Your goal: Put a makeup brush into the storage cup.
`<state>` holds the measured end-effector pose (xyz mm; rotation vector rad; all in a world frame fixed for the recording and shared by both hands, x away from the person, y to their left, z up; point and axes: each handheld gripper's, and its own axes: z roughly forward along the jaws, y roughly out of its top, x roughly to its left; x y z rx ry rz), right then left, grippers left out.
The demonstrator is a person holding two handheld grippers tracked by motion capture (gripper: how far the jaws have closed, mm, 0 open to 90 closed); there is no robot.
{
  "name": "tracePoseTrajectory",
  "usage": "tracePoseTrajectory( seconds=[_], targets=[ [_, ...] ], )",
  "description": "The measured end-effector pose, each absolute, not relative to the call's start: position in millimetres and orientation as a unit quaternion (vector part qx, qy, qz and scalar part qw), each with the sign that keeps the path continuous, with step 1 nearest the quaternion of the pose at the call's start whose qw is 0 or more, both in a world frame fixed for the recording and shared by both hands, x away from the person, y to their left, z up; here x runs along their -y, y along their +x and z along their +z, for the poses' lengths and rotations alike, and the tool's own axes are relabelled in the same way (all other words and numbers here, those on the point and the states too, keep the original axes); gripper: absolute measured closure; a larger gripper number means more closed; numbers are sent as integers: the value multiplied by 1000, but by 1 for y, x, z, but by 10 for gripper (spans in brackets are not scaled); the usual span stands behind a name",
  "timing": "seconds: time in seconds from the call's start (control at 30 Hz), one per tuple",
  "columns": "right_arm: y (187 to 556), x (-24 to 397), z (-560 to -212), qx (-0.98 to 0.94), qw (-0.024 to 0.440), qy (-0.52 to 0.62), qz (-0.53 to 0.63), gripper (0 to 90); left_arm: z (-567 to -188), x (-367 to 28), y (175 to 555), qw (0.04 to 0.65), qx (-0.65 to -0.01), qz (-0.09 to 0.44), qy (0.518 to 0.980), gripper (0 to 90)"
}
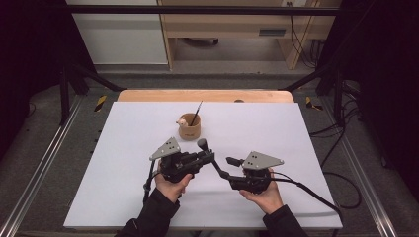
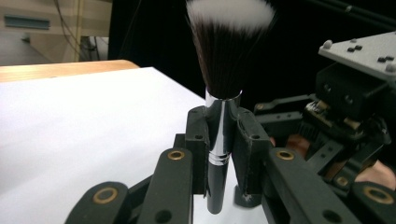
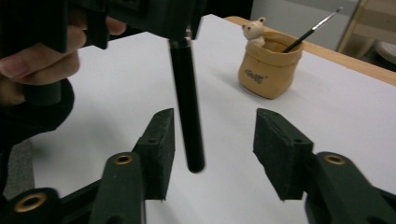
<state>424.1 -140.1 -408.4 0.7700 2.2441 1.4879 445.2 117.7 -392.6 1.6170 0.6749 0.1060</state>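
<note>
Nearest the camera, a person's two hands work a pair of grippers over a white sheet (image 1: 123, 148) on the table. At left, the left gripper (image 2: 223, 135) is clamped on the chrome collar of a makeup brush (image 2: 223, 84), bristles up in its own view and handle hanging below the jaws. To its right, the right gripper (image 3: 214, 154) stands open, its pads apart on either side of the brush's black handle and touching nothing. Farther back, near the middle of the sheet, a tan cup (image 1: 189, 129) with a small bear on its rim holds one thin brush (image 1: 196, 113). By the look of it, the handover is done and the brush sits with the left gripper alone; carrying it to the cup and dropping it in remains.
</note>
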Motion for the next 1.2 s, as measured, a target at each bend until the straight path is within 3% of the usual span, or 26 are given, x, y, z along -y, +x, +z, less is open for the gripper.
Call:
tracePoseTrajectory(
  seconds=[0.17,0.47,1.2],
  targets=[
    [426,146,-408,-780,183,295,521,330,-391,-129,446,632,-301,57,712,770],
    [428,154,-403,-768,194,321,519,186,-389,-149,445,620,-309,77,717,770],
    [426,197,-392,-738,214,359,530,102,-381,-195,448,592,-349,122,716,770]
  ],
)
